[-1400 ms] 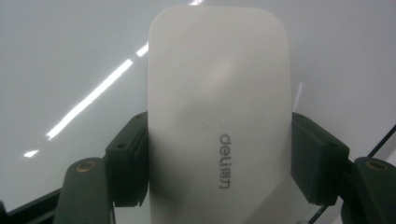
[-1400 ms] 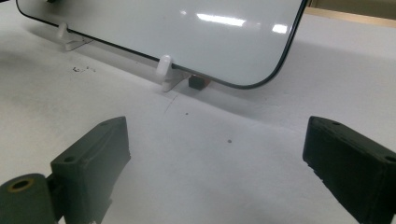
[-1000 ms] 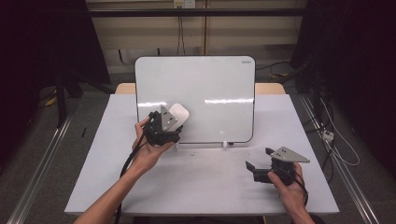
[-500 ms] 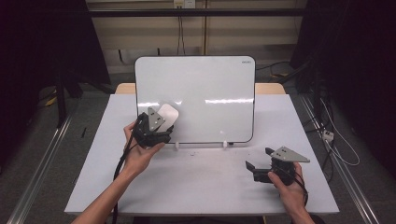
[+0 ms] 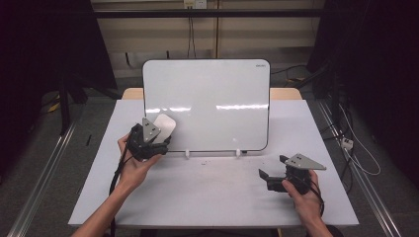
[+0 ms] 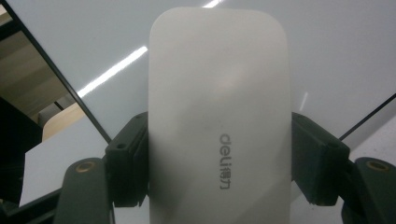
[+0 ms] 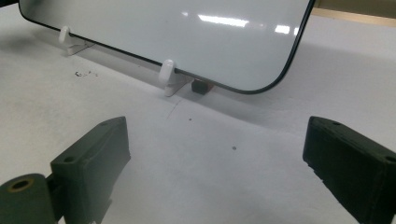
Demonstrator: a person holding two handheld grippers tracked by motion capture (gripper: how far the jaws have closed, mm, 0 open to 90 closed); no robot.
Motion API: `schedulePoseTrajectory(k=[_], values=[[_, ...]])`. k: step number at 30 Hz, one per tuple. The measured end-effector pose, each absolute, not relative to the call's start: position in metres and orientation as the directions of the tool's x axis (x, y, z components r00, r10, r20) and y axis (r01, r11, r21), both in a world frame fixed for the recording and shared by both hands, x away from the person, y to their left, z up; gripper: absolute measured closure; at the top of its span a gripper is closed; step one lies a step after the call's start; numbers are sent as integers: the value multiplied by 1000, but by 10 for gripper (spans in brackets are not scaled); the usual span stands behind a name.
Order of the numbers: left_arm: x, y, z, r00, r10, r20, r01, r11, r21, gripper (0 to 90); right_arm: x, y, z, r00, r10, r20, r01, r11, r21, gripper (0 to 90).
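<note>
A white rounded eraser (image 6: 219,116) with "deli" printed on it is clamped between the jaws of my left gripper (image 6: 219,161). In the high view that left gripper (image 5: 154,136) holds the eraser (image 5: 165,127) against the lower left corner of the upright whiteboard (image 5: 212,98). The board's surface looks blank and stands on two white clip feet (image 7: 166,74). My right gripper (image 5: 273,170) rests low on the table at the right front, open, with nothing between its pads (image 7: 95,154).
The white table (image 5: 212,192) carries the whiteboard at its middle back. A small dark block (image 7: 201,87) lies under the board's lower edge. A few dark specks (image 7: 83,73) mark the tabletop. Cables (image 5: 356,148) run along the floor at the right.
My left gripper has carried the eraser leftward along the lower part of the board, ending at its left edge. The right gripper has stayed still.
</note>
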State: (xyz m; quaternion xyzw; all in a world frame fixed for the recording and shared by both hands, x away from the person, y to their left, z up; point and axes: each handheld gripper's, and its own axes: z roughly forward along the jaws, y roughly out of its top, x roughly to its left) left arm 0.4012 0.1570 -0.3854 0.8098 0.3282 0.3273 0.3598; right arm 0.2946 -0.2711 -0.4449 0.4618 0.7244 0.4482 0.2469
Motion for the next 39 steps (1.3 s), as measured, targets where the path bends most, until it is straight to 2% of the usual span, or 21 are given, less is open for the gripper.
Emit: schedulePoseTrajectory(k=[13,20,22,25,36,39], values=[[402,151,-388,554,765,329,283,-545,789,305,296,-271,-446,-471,880,57,442,180,878,75],[415,144,-388,537,761,363,278,-566,776,305,296,-271,-447,-471,880,60,444,178,878,75],[419,145,-392,533,774,343,295,-549,782,305,296,-271,-447,-472,880,63,444,176,878,74],[422,144,-398,532,761,372,297,-579,759,303,296,-272,-447,-471,880,65,446,173,878,74],[421,144,-398,525,771,361,300,-564,769,298,296,-271,-446,-472,880,58,442,179,879,74],[421,144,-396,535,779,327,303,-538,787,263,296,-272,-446,-467,882,56,442,178,879,74]])
